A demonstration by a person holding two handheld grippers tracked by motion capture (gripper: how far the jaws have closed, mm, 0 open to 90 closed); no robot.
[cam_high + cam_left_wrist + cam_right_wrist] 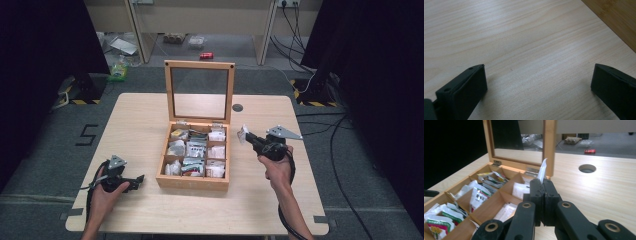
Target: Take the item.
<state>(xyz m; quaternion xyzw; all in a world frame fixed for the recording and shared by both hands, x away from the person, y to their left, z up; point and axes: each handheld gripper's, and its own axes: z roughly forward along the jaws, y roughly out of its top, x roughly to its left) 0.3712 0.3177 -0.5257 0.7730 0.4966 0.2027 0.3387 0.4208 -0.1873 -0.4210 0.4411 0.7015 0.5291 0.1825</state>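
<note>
A wooden box (193, 182) with a raised glass lid (200, 92) stands mid-table, its compartments holding several tea packets (195, 150). To its right, my right gripper (248, 137) hovers above the table, shut on a white packet (242, 134). In the right gripper view the packet (542, 170) sticks up edge-on from the closed jaws, and the box (489, 206) lies to the left. My left gripper (139, 178) rests on the table left of the box, held by a hand. Its jaws stand wide apart over bare wood (529, 57), with nothing between them.
A round cable hole (237, 107) sits in the table behind the right gripper. The box's wooden side (616, 17) lies just beyond the left gripper's jaws. Clutter and a red can (206, 55) lie on the floor behind the table.
</note>
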